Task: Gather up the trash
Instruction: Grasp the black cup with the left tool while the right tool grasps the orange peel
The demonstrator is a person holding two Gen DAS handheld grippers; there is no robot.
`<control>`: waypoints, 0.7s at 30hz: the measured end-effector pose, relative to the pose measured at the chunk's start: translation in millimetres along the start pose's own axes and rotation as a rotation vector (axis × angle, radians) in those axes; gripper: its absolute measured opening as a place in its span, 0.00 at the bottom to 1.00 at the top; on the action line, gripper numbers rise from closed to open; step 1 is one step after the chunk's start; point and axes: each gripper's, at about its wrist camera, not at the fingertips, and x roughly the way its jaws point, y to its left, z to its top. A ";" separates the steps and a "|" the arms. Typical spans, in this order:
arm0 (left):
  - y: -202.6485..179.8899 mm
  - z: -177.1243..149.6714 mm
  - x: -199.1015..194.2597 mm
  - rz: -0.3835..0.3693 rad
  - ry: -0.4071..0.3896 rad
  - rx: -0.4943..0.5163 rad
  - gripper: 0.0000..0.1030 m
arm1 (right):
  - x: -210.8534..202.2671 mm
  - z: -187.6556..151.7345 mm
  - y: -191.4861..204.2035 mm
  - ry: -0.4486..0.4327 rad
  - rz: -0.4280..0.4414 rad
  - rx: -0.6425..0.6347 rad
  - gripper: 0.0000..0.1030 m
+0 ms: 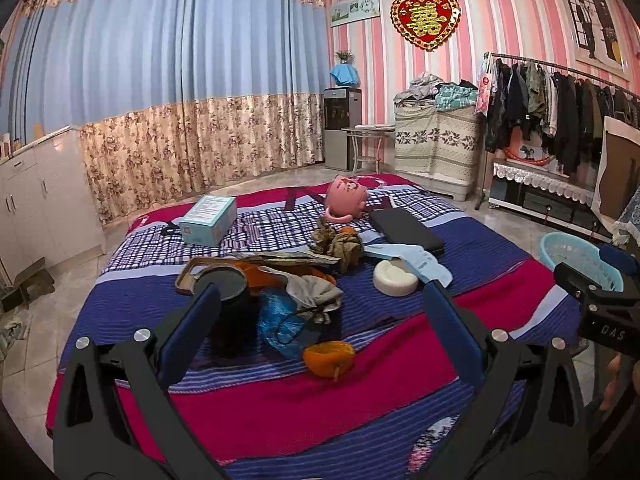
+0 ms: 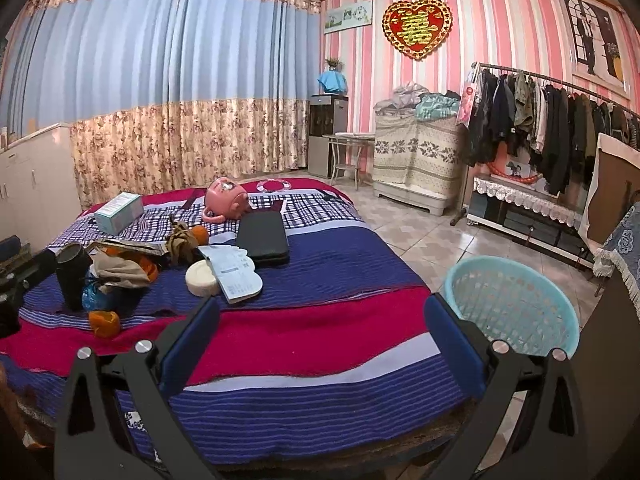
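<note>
Trash lies on the bed: an orange peel half, a blue plastic bag, crumpled grey paper, dried brown leaves and more orange peel. A light blue basket stands on the floor right of the bed. My left gripper is open above the pile, the orange peel half just below between its fingers. My right gripper is open and empty over the bed's red stripe, left of the basket.
On the bed are a dark cup, a white round tin, a light blue booklet, a black case, a pink toppled mug and a teal box. A clothes rack stands right.
</note>
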 end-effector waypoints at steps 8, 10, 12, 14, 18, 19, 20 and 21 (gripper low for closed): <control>30.3 -1.2 0.9 0.074 0.014 0.006 0.95 | 14.2 7.5 18.7 -0.007 0.030 -0.038 0.96; 40.3 1.5 3.2 0.082 0.021 -0.014 0.95 | 17.1 9.9 27.4 -0.012 0.051 -0.048 0.96; 49.0 3.5 2.9 0.091 0.018 -0.025 0.95 | 20.6 12.9 35.1 -0.009 0.076 -0.050 0.96; 55.2 4.7 2.4 0.103 0.013 -0.028 0.95 | 24.0 15.9 41.7 0.007 0.105 -0.046 0.96; 74.0 2.4 5.3 0.127 0.009 -0.032 0.95 | 32.1 16.1 69.2 0.022 0.169 -0.074 0.96; 77.9 1.5 5.6 0.134 0.009 -0.034 0.95 | 34.0 14.2 77.0 0.027 0.183 -0.090 0.96; 82.2 0.5 5.3 0.143 0.010 -0.039 0.95 | 37.9 11.6 88.2 0.039 0.191 -0.114 0.96; 87.4 -0.8 6.0 0.149 0.011 -0.045 0.95 | 42.0 8.5 98.7 0.054 0.203 -0.131 0.96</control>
